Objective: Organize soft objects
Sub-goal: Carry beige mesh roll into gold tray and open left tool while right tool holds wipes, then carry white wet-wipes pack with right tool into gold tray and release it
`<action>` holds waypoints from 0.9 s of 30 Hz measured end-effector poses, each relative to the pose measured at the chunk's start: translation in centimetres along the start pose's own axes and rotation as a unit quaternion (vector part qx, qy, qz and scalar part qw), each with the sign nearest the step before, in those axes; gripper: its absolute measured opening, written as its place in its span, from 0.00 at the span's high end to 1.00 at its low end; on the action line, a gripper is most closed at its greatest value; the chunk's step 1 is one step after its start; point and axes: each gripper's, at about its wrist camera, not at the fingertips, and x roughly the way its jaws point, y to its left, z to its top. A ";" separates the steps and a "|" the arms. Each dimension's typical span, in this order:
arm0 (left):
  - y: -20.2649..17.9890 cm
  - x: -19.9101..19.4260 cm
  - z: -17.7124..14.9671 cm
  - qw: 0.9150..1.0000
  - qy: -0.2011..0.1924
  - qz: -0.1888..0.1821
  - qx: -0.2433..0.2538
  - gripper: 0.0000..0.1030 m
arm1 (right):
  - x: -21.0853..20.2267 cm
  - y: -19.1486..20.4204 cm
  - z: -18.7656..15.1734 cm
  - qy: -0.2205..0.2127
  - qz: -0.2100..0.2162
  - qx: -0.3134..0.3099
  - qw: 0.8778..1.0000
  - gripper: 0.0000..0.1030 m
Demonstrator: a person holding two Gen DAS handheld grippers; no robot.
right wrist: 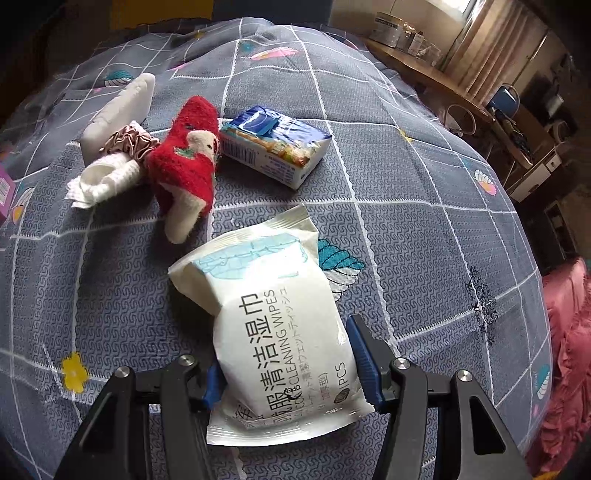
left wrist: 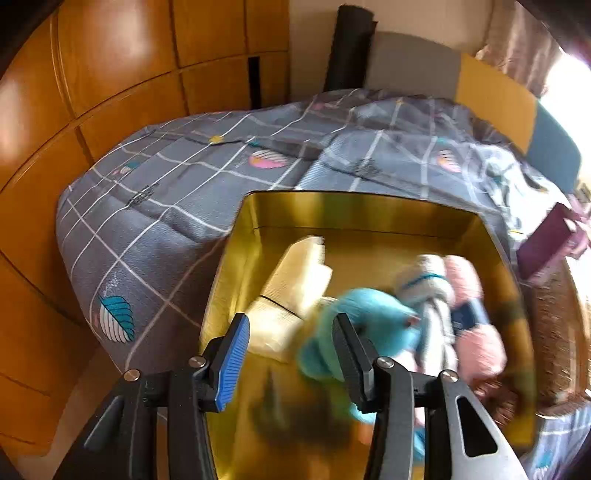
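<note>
Right gripper (right wrist: 291, 373): jaws close around the wipes pack (right wrist: 280, 332), its long axis running up-frame. Left gripper (left wrist: 291, 354): jaws wide, empty, above the gold tin (left wrist: 236, 266).

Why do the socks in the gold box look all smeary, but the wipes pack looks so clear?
Left wrist view: the teal sock and pink sock in the gold tin are smeared by motion blur. Right wrist view: the wipes pack is sharp, its print readable; the window glares white.
</note>
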 end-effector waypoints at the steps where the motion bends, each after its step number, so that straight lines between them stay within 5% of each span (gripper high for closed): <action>1: -0.2 -0.4 -0.1 1.000 -0.002 -0.006 0.003 0.54 | 0.0 0.0 0.0 0.000 0.000 0.000 1.000 0.43; 16: -8.1 -8.4 -3.6 0.986 -0.083 -0.068 0.128 0.54 | 0.0 0.0 0.3 0.000 -0.001 -0.001 1.000 0.44; 27: -12.0 -10.2 -5.6 0.973 -0.086 -0.113 0.179 0.54 | 0.3 -1.0 1.0 0.005 0.014 0.018 1.000 0.45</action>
